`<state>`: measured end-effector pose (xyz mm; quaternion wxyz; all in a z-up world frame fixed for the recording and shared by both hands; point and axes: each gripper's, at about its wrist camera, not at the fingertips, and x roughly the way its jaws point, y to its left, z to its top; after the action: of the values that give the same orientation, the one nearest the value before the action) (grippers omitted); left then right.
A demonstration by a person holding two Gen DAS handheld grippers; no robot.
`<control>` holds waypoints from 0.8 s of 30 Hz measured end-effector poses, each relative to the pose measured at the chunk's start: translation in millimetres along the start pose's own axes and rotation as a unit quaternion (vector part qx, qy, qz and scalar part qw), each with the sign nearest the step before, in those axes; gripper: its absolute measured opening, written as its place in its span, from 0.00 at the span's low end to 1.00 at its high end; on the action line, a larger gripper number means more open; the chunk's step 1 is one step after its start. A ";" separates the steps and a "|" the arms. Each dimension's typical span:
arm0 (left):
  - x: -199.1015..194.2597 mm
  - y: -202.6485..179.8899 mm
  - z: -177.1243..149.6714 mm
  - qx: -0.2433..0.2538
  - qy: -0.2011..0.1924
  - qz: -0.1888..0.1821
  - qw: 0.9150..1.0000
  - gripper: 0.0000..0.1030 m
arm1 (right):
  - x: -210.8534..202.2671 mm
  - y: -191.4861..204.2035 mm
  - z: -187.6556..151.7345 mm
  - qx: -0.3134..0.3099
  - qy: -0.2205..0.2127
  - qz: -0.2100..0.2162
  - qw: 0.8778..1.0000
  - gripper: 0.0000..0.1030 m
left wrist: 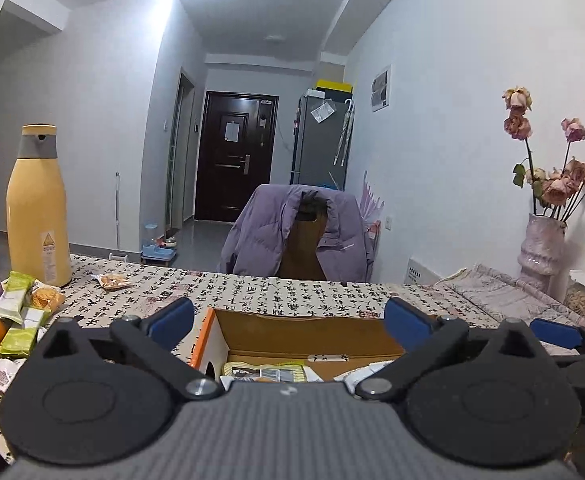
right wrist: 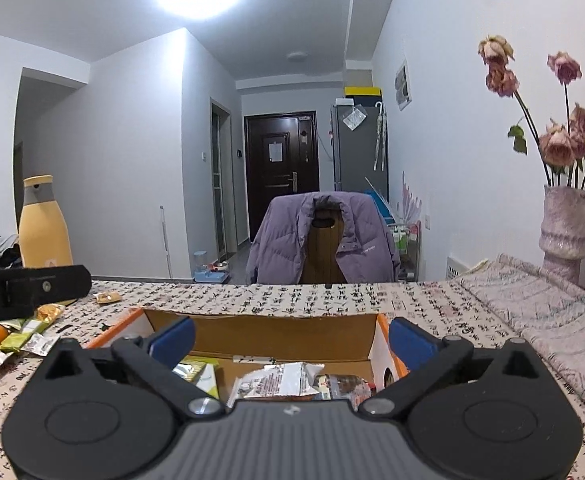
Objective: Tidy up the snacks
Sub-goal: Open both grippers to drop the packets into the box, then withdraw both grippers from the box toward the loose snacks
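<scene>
Both hand-held grippers, left [left wrist: 290, 320] and right [right wrist: 290, 338], are spread wide with nothing between the blue pads, above the open brown cardboard box [right wrist: 276, 334] on the worktop [right wrist: 292, 300]. Wrapped snack packets [right wrist: 280, 382] lie inside; loose green-wrapped snacks [left wrist: 18, 312] lie left of the box.

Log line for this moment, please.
left gripper: open, empty | right gripper: open, empty | cardboard box: holds snacks | loose snacks: left of box
</scene>
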<state>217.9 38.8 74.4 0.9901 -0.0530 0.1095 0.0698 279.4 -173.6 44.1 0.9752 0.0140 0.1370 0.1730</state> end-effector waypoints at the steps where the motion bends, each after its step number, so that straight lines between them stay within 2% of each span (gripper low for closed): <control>1: -3.8 -0.5 0.2 0.001 0.000 0.001 1.000 1.00 | -3.1 0.8 1.2 -0.001 -0.001 0.000 1.000 1.00; 9: -43.6 -1.0 -6.1 0.011 0.000 -0.004 1.000 1.00 | -36.2 4.9 0.9 -0.001 0.003 -0.001 1.000 1.00; 24: -108.4 1.5 -42.0 0.021 0.028 -0.009 0.999 1.00 | -106.2 8.6 -33.9 -0.007 0.036 -0.006 0.999 1.00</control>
<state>104.1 21.5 57.9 0.9881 -0.0352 0.1381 0.0575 171.5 -202.4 39.9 0.9708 0.0005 0.1707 0.1687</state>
